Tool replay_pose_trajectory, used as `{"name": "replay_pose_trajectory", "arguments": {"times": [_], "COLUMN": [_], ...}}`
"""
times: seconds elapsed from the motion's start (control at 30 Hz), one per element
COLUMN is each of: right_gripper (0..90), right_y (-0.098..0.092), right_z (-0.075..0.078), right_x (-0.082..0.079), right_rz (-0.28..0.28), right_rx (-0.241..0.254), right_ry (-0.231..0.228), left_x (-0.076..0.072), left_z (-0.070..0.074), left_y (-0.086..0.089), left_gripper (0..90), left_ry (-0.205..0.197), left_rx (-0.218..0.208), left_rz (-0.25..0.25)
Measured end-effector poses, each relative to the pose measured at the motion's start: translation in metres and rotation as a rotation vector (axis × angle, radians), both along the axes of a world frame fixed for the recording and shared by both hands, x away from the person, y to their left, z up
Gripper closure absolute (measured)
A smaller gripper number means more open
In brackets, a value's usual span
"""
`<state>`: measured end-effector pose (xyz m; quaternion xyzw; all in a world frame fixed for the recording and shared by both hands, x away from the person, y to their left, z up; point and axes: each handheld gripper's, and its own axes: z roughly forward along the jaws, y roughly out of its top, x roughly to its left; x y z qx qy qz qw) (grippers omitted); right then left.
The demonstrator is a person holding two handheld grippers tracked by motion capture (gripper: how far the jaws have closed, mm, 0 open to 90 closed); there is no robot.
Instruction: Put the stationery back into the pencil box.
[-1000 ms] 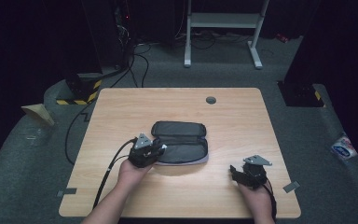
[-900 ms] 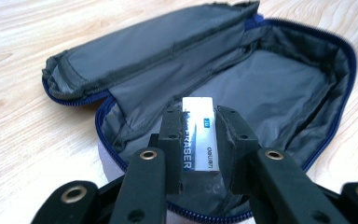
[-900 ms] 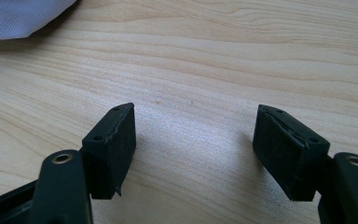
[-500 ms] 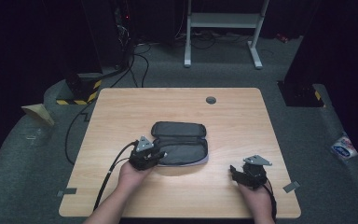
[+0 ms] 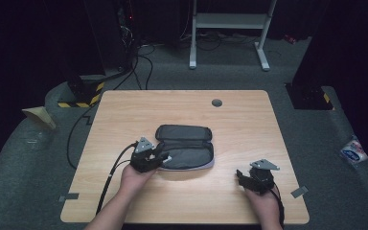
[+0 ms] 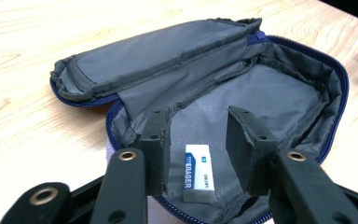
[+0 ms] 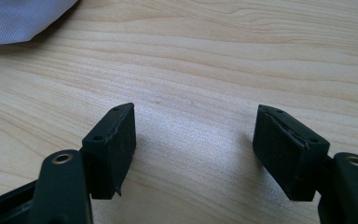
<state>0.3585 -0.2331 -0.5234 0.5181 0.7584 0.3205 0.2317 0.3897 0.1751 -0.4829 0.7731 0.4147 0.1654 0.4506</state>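
An open grey pencil case (image 5: pixel 187 146) with a blue zip lies in the middle of the table, its lid (image 6: pixel 158 53) folded back. Inside it, on the lining, lies a white eraser (image 6: pixel 198 171) with a blue label. My left gripper (image 5: pixel 162 157) hovers over the case's left end. Its jaws have just been opening, and the eraser (image 6: pixel 198 171) lies loose below the gap between them, touched by neither pad. My right gripper (image 5: pixel 241 176) rests near the table's front right, open over bare wood (image 7: pixel 191 107), with nothing between its fingers.
A dark round cable hole (image 5: pixel 216 102) sits near the table's far edge. The left gripper's cable (image 5: pixel 110 177) trails off the front left. A grey corner of the case (image 7: pixel 18 18) lies to the upper left in the right gripper view. Beyond the table stand a white desk frame (image 5: pixel 230 28) and dark cabinets.
The left gripper's jaws have opened while the hand stayed over the case's left end. The right hand and gripper have not moved.
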Motion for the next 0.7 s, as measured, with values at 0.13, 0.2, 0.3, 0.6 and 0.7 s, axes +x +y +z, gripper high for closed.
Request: {"name": "replay_pose_trajectory", "arguments": {"times": [0.13,0.2,0.3,0.6,0.7], "right_gripper": [29.9,29.9,29.9,29.9,29.9], "right_y": [0.000,0.000,0.000,0.000,0.000], "right_z": [0.000,0.000,0.000,0.000,0.000], "right_x": [0.000,0.000,0.000,0.000,0.000], "right_rz": [0.000,0.000,0.000,0.000,0.000], "right_rx": [0.000,0.000,0.000,0.000,0.000], "right_ry": [0.001,0.000,0.000,0.000,0.000], "left_x": [0.000,0.000,0.001,0.001,0.001], "left_z": [0.001,0.001,-0.001,-0.005,-0.007], "left_y": [0.007,0.011,0.019,0.051,0.064], "left_gripper": [53.0,51.4,48.9,42.7,41.1], "left_ry": [-0.011,-0.013,-0.012,-0.022,-0.025], "left_rx": [-0.006,-0.005,-0.001,0.007,0.016], "left_rz": [0.019,0.032,0.058,0.149,0.179]}}
